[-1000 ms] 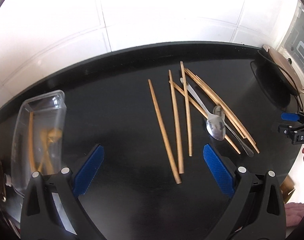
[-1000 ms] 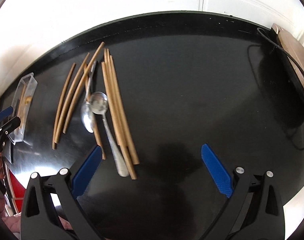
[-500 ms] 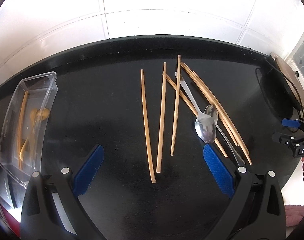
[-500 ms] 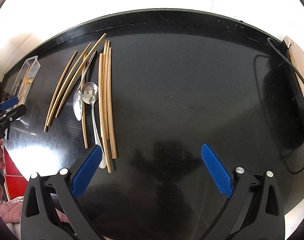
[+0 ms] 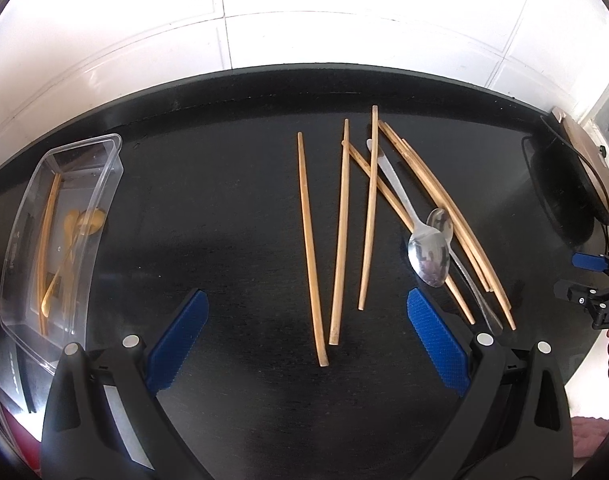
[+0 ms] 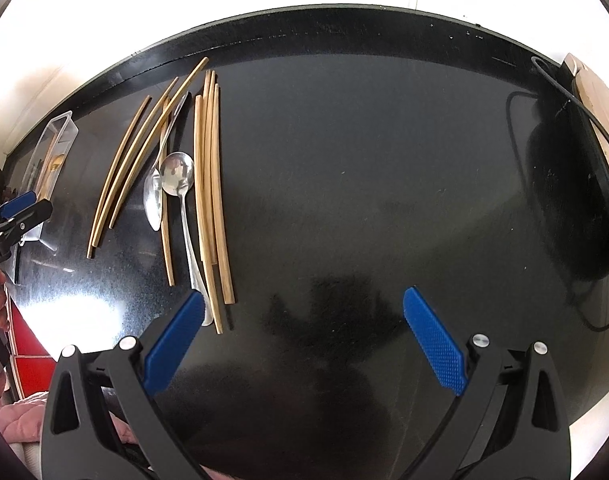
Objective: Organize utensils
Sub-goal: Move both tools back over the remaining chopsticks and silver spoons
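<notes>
Several wooden chopsticks (image 5: 340,224) (image 6: 208,184) lie scattered on a black table (image 5: 224,208), with two metal spoons (image 5: 428,254) (image 6: 176,168) among them. At the left a clear plastic container (image 5: 60,232) (image 6: 52,148) holds a chopstick and wooden spoons. My left gripper (image 5: 304,336) hovers open over the near ends of the three leftmost chopsticks, empty. My right gripper (image 6: 304,340) is open and empty over bare table, right of the pile; its left finger (image 6: 176,340) overlaps the nearest chopstick ends and spoon handle.
A round black appliance (image 6: 572,200) with a cable and a wooden board (image 6: 596,100) sit at the table's right edge. White tiled wall (image 5: 304,8) runs behind the table. A hand shows at the frame edge in each view.
Both views have shifted: in the left wrist view the chopsticks swung from right of centre to between the fingers and the container came fuller into view. The right gripper's view moved right of the pile.
</notes>
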